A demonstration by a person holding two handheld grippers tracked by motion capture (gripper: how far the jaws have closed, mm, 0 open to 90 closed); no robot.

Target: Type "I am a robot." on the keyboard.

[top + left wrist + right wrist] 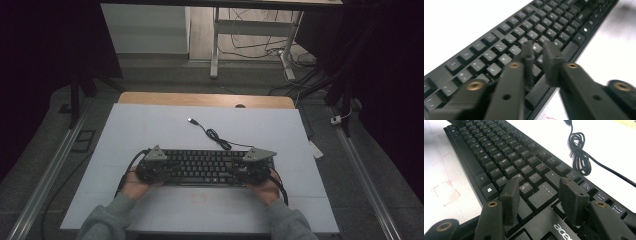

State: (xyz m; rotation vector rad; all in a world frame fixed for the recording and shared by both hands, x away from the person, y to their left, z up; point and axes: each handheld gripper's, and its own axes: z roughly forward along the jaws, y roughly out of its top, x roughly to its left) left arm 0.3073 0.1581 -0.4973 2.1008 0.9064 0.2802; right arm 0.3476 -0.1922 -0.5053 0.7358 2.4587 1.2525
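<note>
A black keyboard (207, 166) lies on the table (150, 125). The left gripper (539, 53) and right gripper (541, 192) hover over opposite ends, jaws spread, empty. Dropping lower could press keys unintentionally.

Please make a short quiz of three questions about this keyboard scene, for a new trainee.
1. True or false: the keyboard cable is plugged into a computer.
2. Over which end of the keyboard is the left gripper? A) its left end B) its right end C) off the keyboard
3. Fill in: the brand printed on the keyboard near the right gripper begins with "___".

Key:
1. False; the plug lies loose on the table.
2. A
3. ace
</note>
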